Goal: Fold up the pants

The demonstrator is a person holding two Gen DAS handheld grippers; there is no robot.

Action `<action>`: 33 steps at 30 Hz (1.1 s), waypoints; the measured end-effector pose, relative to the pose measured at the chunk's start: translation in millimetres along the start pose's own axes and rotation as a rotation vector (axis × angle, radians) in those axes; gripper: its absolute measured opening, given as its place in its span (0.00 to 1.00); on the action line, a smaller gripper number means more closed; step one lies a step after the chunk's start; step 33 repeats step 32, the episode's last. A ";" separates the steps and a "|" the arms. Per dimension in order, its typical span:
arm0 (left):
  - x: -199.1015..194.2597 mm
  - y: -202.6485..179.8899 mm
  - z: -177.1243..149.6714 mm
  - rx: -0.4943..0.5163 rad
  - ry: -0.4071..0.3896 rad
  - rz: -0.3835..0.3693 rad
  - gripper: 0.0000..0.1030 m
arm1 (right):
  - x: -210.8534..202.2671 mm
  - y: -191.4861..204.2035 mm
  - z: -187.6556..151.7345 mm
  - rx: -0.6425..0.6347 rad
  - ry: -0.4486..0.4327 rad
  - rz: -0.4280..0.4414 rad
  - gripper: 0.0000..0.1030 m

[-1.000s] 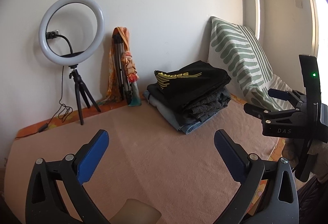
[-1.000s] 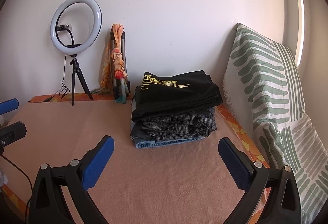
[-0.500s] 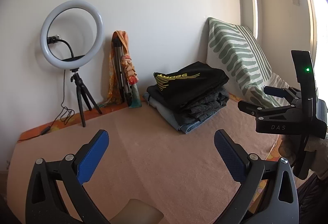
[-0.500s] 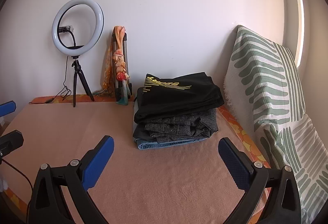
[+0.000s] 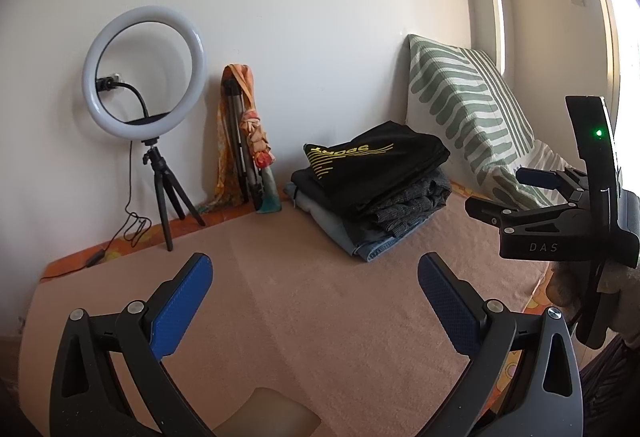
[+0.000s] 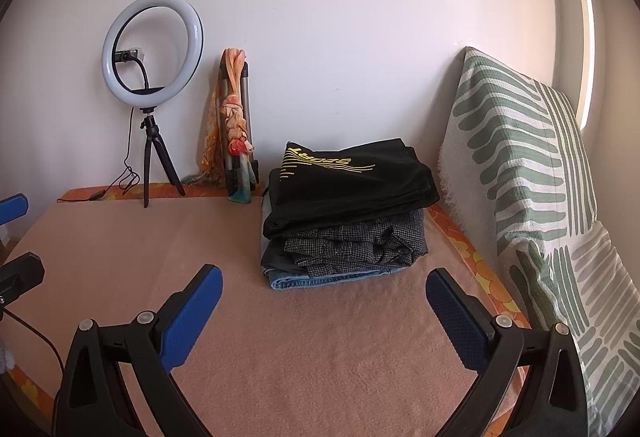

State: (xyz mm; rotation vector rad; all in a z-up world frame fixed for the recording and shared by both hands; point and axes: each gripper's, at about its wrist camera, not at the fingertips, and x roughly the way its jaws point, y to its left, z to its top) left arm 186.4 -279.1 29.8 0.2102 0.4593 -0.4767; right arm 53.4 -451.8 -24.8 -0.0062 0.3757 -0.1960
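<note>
Pink fleece blanket (image 6: 280, 349) covers the bed from near edge to far wall, its broad middle bare, which reads as working room kept free for spreading a garment. At the right, a green-and-white striped pillow (image 6: 520, 165) leans against the wall, out of the way. Toward the far right of the blanket sits a stack of folded clothes (image 6: 344, 213): a black sport garment with yellow lettering (image 5: 372, 161) on top, a dark checked piece beneath, and denim at the bottom. Which of these are the pants to be folded I cannot tell; no loose pair lies on the blanket. Against the far wall stand a ring light (image 6: 152, 49) on its small tripod at the left and, just beside it, a folded tripod wrapped in an orange scarf (image 6: 234, 125).

Both claws hang above the near part of the blanket, well short of the stack. The left claw (image 5: 314, 277) is spread wide and holds nothing; the right claw (image 6: 324, 287) is equally wide and empty, apparently poised before any pick-up.

Compared with a second ago, the stack looks slightly nearer in the right wrist view, and in the left wrist view the right claw has edged leftward and a little higher.
</note>
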 end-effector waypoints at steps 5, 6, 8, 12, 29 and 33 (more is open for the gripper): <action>-1.5 -0.7 0.6 0.003 -0.006 -0.001 0.99 | 0.2 0.5 -1.7 0.007 0.005 0.000 1.00; -1.8 -0.7 0.3 0.003 -0.006 -0.001 0.99 | 0.2 0.6 -1.8 0.007 0.005 0.000 1.00; -1.8 -0.7 -0.1 0.003 -0.003 -0.002 0.99 | -0.2 1.2 -2.2 0.006 0.006 0.000 1.00; -1.2 0.0 -0.5 -0.007 0.007 -0.012 0.99 | -0.8 2.5 -2.5 0.005 0.005 0.000 1.00; -4.1 2.0 -4.5 0.016 0.000 0.037 0.99 | -0.4 9.1 -1.4 -0.003 0.008 0.006 1.00; -5.7 3.6 -5.6 0.018 -0.001 0.040 0.99 | 0.1 11.1 -1.3 -0.002 0.009 0.009 1.00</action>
